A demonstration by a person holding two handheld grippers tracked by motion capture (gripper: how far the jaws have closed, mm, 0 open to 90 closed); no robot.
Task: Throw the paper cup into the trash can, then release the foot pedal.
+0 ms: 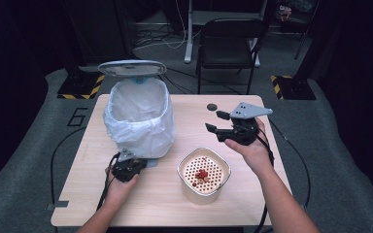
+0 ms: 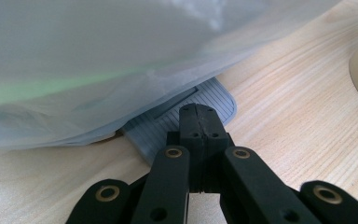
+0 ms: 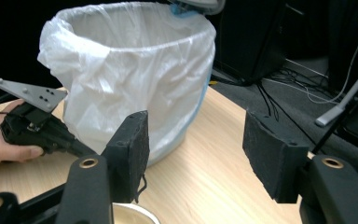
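Note:
A pedal bin lined with a white plastic bag stands at the table's back left, its grey lid tipped up. My left gripper lies low at the bin's foot, shut, its closed jaws resting on the ribbed grey pedal. A cream container with a perforated insert holds red scraps at front centre. My right gripper hovers behind and to the right of it, open with nothing between its pads, pointing toward the bin. The left gripper appears there at the bin's base.
A small dark disc lies near the table's back edge. A black folding chair and floor cables stand beyond the table. Cables trail from both grippers off the front and right edges.

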